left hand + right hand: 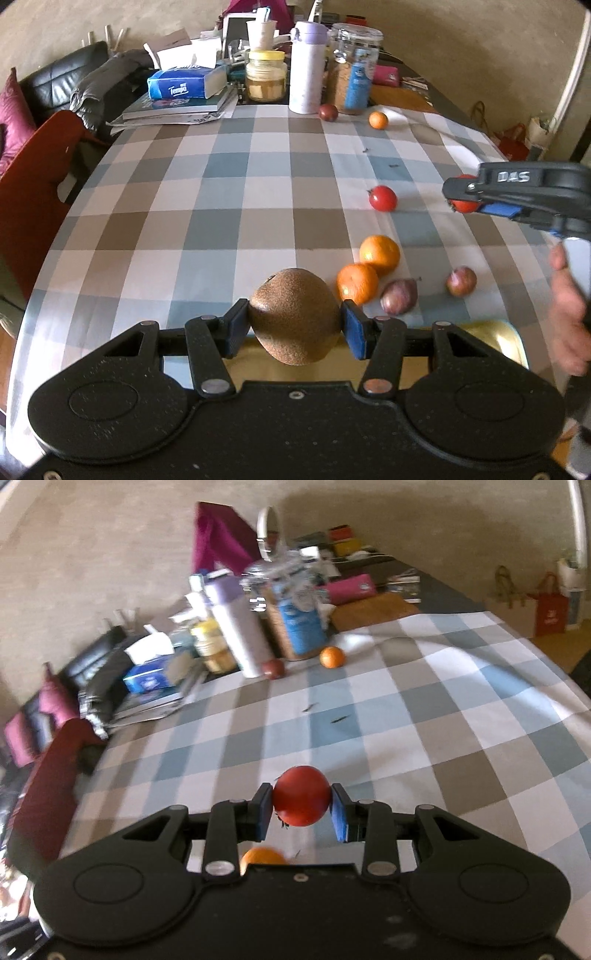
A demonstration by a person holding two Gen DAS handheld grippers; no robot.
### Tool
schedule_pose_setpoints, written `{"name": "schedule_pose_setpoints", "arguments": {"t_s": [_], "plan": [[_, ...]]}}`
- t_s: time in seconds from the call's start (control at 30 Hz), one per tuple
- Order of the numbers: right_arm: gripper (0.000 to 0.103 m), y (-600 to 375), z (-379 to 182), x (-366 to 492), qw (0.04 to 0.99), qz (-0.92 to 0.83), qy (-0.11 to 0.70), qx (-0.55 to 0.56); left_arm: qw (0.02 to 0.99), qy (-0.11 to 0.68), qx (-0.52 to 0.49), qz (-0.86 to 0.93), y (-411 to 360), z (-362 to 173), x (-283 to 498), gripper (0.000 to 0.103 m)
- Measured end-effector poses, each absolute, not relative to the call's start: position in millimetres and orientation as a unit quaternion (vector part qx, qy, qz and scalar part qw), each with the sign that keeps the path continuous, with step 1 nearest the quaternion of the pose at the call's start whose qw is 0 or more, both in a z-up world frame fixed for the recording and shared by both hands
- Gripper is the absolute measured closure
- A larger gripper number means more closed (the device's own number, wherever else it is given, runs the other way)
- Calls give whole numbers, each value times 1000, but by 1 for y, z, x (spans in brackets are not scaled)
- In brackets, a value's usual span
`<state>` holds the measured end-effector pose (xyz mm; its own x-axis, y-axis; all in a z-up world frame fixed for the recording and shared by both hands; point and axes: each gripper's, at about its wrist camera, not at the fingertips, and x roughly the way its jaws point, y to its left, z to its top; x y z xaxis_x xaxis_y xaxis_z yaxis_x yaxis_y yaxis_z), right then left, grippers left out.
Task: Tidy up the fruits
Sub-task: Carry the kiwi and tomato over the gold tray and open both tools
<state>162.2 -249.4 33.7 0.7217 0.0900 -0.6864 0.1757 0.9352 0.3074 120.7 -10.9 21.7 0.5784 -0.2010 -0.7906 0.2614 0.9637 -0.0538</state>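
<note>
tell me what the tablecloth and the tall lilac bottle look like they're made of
Tablecloth: probably a wipe-clean vinyl or coated cloth; the checked blue, grey and white print lies flat and carries soft sheen where light falls. Woven fabric can't be ruled out.

Lilac bottle: likely painted metal or plastic with a matte, even finish; the lid looks like plastic. The view doesn't settle which.

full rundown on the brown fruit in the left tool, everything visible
The brown fruit is oval, kiwi-like, with a dull, finely speckled rough skin and a small dark dimple near its top. It looks whole and unbruised. The left tool is shut on it, its blue pads pressing its two sides. It is tilted and appears held above the checked tablecloth, touching nothing else. An orange lies just beyond on its right, apart from it.
</note>
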Motion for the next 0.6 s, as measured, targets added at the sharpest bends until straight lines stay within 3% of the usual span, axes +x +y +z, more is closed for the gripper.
{"name": "schedule_pose_setpoints", "arguments": {"t_s": [0.6], "plan": [[68, -236, 18, 44, 899, 65, 400, 168, 887, 442, 28, -132, 9, 5, 89, 44]]}}
